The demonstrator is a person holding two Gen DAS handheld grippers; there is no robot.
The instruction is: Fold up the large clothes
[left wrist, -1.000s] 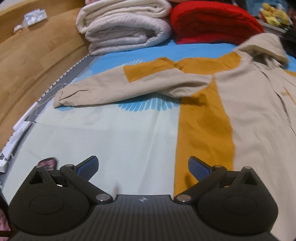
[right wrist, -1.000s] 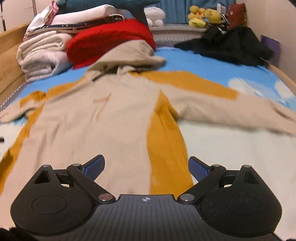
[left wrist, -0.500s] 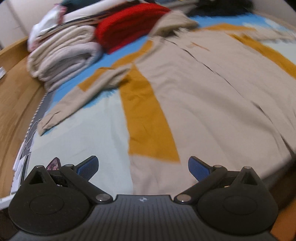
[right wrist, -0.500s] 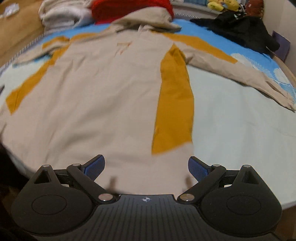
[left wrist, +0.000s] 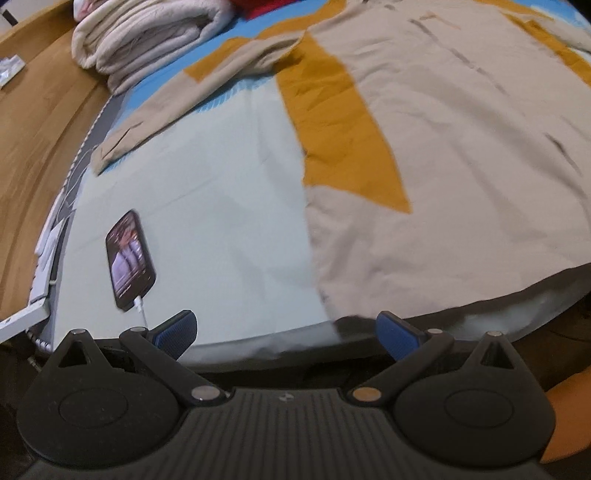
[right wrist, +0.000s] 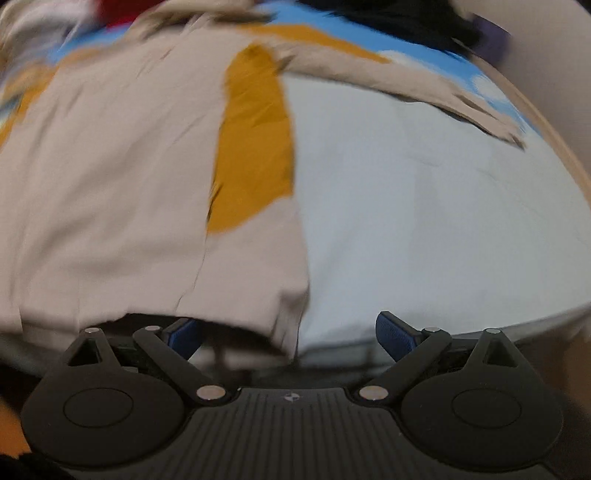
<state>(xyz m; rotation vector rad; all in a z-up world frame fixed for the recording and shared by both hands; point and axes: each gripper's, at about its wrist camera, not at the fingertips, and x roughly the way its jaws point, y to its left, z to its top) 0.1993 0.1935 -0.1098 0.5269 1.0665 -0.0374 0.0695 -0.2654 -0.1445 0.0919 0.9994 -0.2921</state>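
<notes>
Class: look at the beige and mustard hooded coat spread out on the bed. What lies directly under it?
The coat rests on a pale bedsheet, blue-patterned farther up; its hem overhangs the bed's near edge. Whatever lies beneath the coat's middle is covered.

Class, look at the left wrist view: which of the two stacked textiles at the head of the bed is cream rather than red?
The rolled cream blanket beside the wooden surface; the red one barely shows at the top edge.

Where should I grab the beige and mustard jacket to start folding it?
Probably the two bottom hem corners of the jacket, approached from the bed's near edge: the hem overhangs there, right before the open left gripper and right gripper.
</notes>
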